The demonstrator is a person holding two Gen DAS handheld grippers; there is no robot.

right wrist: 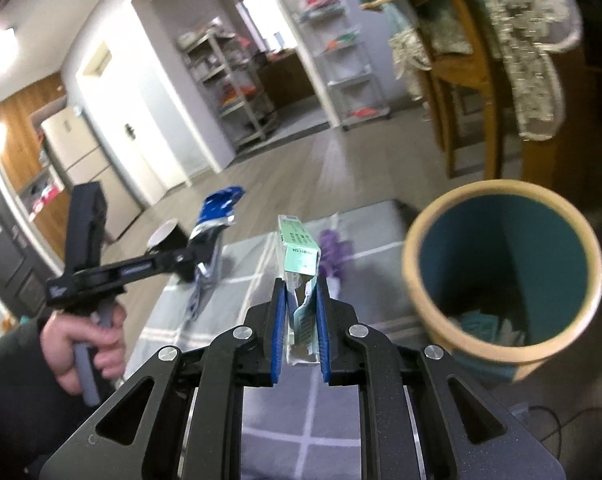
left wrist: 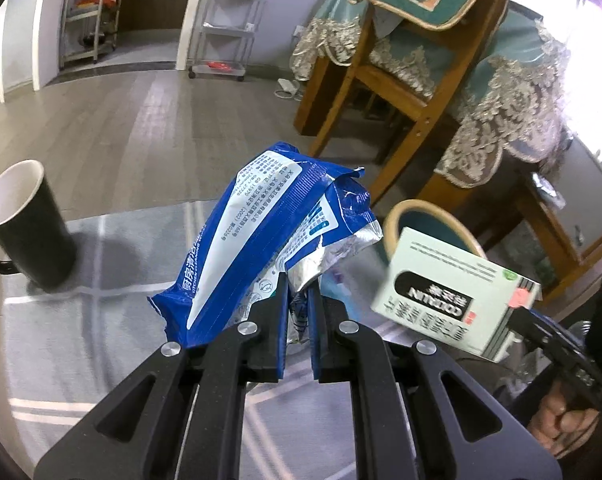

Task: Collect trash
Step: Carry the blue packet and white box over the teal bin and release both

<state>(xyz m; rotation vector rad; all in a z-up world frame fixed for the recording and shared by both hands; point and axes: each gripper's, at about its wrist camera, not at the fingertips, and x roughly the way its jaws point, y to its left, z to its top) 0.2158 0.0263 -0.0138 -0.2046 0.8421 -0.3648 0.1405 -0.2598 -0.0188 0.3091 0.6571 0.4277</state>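
The left hand-held gripper pinches a blue wrapper above the table. The right hand-held gripper pinches a green box near the bin, which stands past the table's edge. Neither is dropped in yet. Some trash already lies inside.

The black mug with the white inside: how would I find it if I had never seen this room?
Start at the grey rug with pale crossing lines on the wood floor. The tall black mug with a white inside stands upright on its far left part, apart from the round tan-rimmed bin with a teal inside. Unlike the crumpled blue wipes packet and the pale green carton, it is in no gripper.
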